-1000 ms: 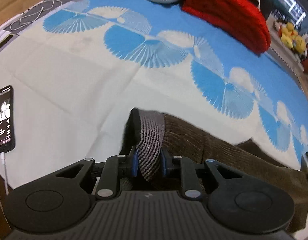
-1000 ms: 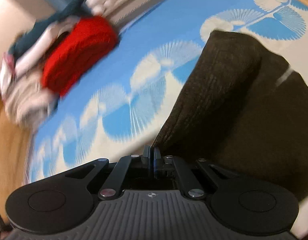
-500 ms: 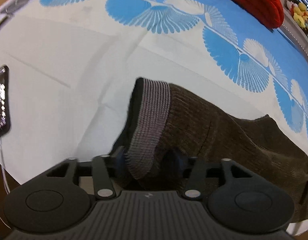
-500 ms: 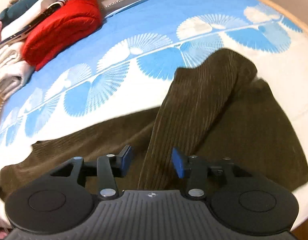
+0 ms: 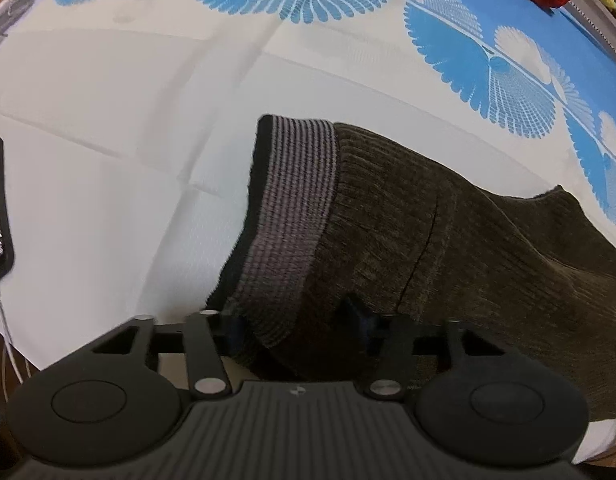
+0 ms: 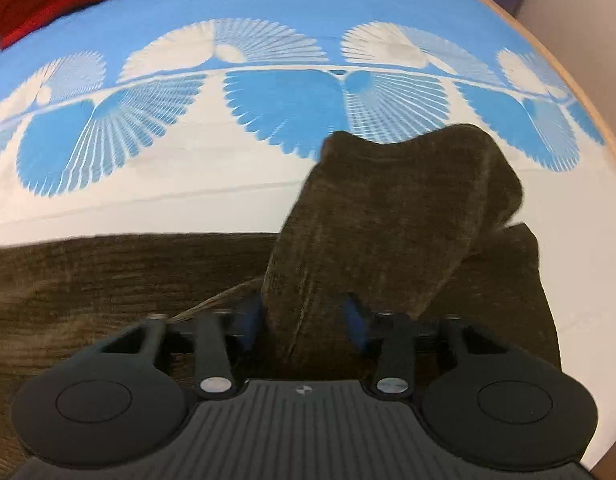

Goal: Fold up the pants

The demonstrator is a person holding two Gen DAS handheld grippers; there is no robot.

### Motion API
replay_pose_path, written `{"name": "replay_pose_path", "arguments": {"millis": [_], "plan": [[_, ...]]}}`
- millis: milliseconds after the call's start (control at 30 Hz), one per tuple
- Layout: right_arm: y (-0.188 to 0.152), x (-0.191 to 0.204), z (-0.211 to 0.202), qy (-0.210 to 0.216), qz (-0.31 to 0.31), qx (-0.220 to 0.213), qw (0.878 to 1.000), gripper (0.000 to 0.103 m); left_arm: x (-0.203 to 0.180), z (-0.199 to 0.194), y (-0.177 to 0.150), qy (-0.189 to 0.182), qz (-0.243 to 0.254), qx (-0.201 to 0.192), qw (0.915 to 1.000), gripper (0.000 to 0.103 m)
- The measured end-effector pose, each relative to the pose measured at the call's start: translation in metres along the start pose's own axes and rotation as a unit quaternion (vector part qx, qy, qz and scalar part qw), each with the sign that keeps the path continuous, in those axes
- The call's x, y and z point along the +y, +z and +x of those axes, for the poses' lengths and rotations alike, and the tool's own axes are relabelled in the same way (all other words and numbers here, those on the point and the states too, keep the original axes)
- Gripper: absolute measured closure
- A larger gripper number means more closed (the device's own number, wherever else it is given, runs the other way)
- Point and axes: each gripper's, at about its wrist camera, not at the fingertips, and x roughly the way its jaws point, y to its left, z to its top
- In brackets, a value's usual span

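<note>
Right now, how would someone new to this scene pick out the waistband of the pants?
Start from the blue-and-white patterned sheet covering the bed. The dark brown corduroy pants lie on its white part, in front of the open left gripper. The waistband is their left end: a grey-and-black striped ribbed strip, unlike the plain brown cloth beside it.

Dark brown corduroy pants, grey-striped waistband, apparently folded, flat.
</note>
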Motion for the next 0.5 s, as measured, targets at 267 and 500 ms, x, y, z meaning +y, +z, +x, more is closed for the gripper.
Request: {"name": "replay_pose_path", "arguments": {"millis": [267,500], "plan": [[-0.049,-0.113,-0.081,0.079,0.242,-0.094,0.963,0.097,-0.003,-0.04,0.002,-0.01,-0.006,-0.1,0.9949,0.079],[-0.129,-0.158,-0.057,0.13,0.243,0.073,0.958,0.095,0.007,-0.033,-0.004,-0.012,-0.006,-0.053,0.9985,0.078]]}}
